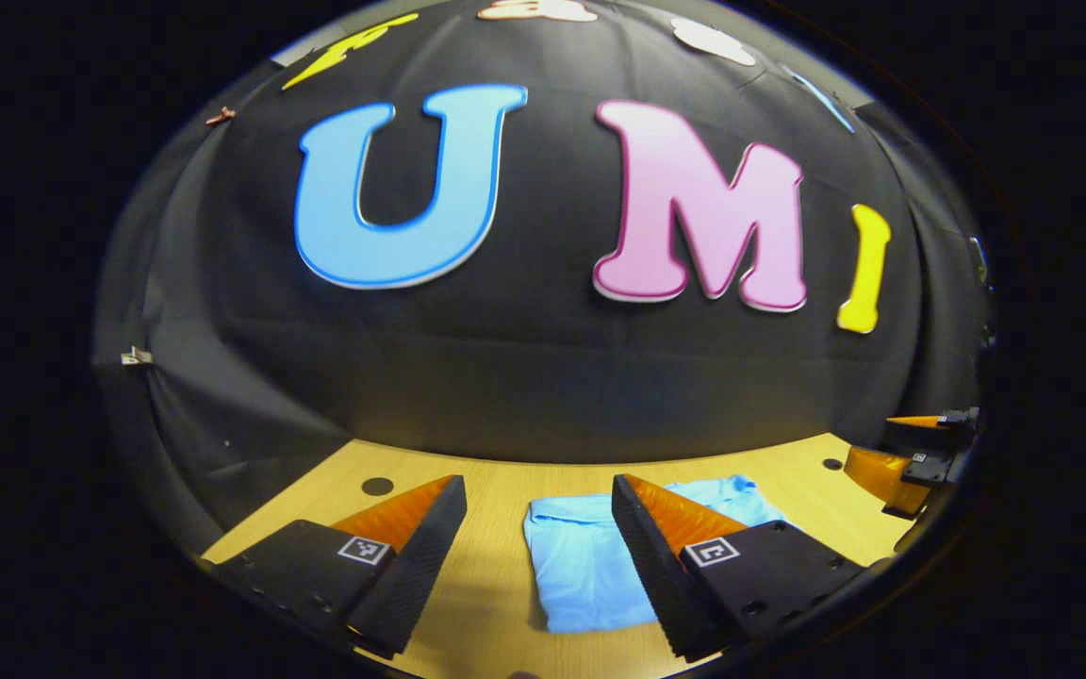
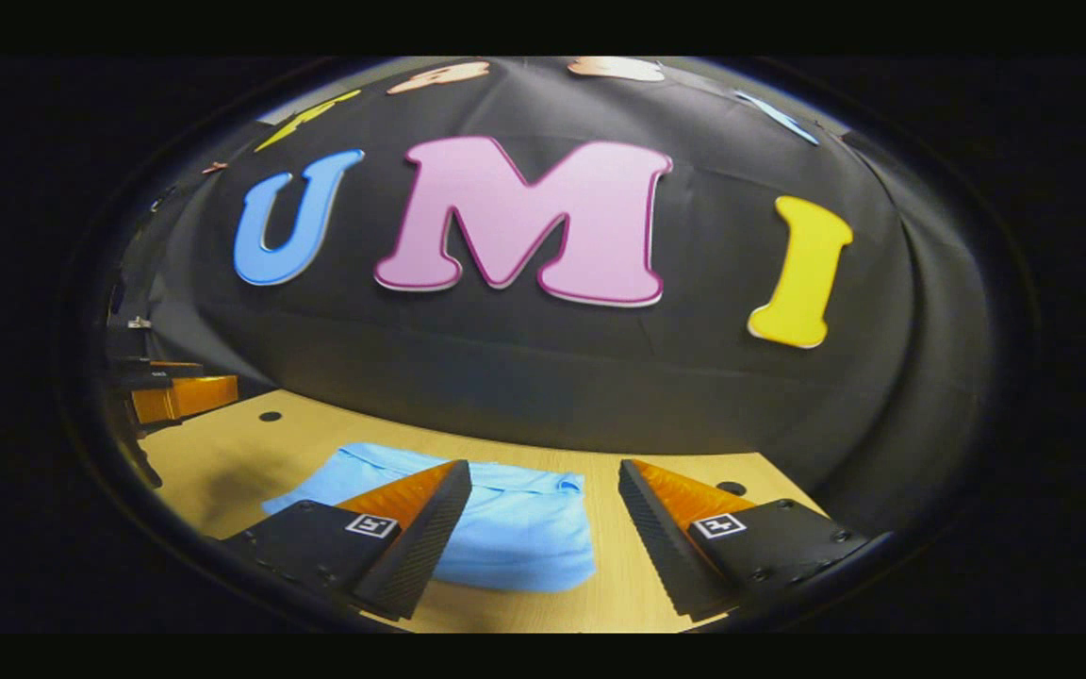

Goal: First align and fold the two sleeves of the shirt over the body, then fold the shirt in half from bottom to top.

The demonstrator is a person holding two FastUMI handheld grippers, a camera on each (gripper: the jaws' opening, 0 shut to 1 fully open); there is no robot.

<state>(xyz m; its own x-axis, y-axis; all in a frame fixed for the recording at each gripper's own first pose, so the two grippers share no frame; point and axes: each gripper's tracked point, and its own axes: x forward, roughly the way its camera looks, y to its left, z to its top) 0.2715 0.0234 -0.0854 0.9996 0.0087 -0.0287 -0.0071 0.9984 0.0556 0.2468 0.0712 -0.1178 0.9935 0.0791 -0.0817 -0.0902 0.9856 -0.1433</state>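
A light blue shirt [image 1: 590, 566] lies folded into a compact rectangle on the wooden table [image 1: 496, 566]. In the left gripper view my left gripper [image 1: 538, 566] hovers open above the table, and the shirt's left edge sits between its fingers. The right gripper [image 1: 911, 462] appears at the far right edge of that view. In the right gripper view the same shirt [image 2: 515, 528] lies low and left, its collar toward the wall. My right gripper [image 2: 543, 542] is open over the shirt's right edge, holding nothing. The left gripper [image 2: 175, 396] shows at the far left.
The black cloth wall rises close behind the table's far edge. Small dark round holes [image 1: 377, 487] [image 2: 732, 488] mark the tabletop near the back. Bare wood [image 2: 213, 462] lies to both sides of the shirt.
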